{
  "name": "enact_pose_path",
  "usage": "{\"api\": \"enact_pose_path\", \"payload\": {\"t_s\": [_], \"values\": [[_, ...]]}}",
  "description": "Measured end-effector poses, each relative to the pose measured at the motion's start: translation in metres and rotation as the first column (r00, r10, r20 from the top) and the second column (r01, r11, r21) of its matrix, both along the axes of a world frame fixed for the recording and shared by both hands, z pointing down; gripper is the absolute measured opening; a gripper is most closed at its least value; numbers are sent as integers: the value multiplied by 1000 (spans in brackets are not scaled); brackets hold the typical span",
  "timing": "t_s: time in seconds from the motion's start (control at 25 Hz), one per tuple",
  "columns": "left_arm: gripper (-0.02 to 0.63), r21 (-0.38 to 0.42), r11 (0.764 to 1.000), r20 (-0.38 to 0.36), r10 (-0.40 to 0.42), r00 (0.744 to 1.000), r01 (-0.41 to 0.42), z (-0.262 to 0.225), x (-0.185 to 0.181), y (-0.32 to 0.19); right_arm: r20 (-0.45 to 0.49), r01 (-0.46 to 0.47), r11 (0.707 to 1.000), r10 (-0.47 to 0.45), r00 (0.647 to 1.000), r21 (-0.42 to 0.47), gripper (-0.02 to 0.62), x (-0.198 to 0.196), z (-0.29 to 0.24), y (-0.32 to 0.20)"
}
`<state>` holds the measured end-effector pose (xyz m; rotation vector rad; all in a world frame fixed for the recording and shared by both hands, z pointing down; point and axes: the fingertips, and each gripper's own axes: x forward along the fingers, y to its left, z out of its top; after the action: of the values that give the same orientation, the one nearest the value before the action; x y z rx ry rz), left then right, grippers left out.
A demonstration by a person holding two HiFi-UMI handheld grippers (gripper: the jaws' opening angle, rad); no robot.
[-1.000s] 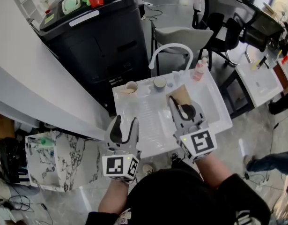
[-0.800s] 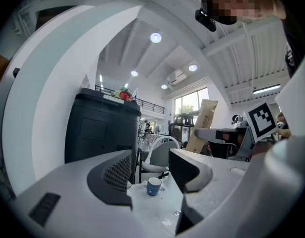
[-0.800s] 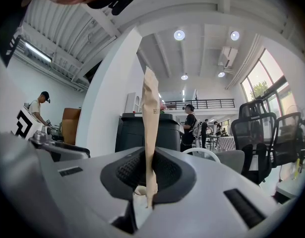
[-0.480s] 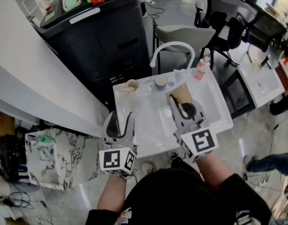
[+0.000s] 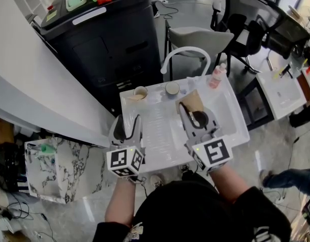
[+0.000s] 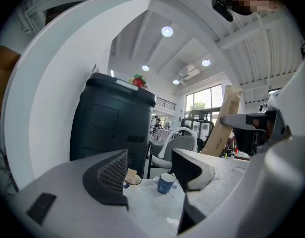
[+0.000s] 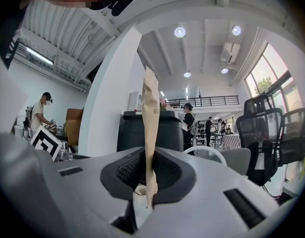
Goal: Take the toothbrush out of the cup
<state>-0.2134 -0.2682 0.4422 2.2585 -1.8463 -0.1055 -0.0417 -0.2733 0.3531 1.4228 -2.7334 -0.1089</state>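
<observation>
A tan cup (image 5: 140, 93) and a blue cup (image 5: 172, 88) stand at the far side of the white table (image 5: 160, 130). I cannot make out a toothbrush in any view. My right gripper (image 5: 191, 114) is over the table's middle, shut on a flat brown paper packet (image 5: 194, 102) that stands upright between its pads (image 7: 150, 133). My left gripper (image 5: 128, 125) hangs at the table's left front corner, its jaws opening with nothing between them. In the left gripper view (image 6: 150, 175) the blue cup (image 6: 166, 182) and tan cup (image 6: 131, 177) show far beyond the jaws.
A pink bottle (image 5: 215, 76) stands at the table's far right. A black cabinet (image 5: 109, 39) rises behind the table, with a grey chair (image 5: 195, 39) and office chairs (image 5: 255, 29) beside it. A marbled block (image 5: 59, 165) sits low left; another white table (image 5: 281, 87) is right.
My left gripper has shifted a little left and toward the table's left corner, and its jaws stand wider. The right gripper still holds the packet in the same place.
</observation>
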Motion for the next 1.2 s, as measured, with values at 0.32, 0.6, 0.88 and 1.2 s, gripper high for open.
{"api": "enact_pose_path", "payload": {"t_s": [0.32, 0.6, 0.88, 1.2], "values": [[261, -98, 994, -39, -59, 997, 55, 46, -10, -39, -4, 32, 999, -32, 999, -29, 32, -1, 8, -13], [261, -174, 980, -93, -116, 989, 99, 83, -15, -71, -18, 47, 998, -48, 999, -51, 32, 5, 19, -23], [261, -231, 962, -175, -191, 966, 148, 118, -20, -98, -43, 46, 996, -50, 998, -72, 32, 17, 32, -35], [261, -269, 944, -179, -244, 953, 191, 147, -17, -125, -61, 53, 994, -59, 996, -98, 32, 31, 45, -53]]}}
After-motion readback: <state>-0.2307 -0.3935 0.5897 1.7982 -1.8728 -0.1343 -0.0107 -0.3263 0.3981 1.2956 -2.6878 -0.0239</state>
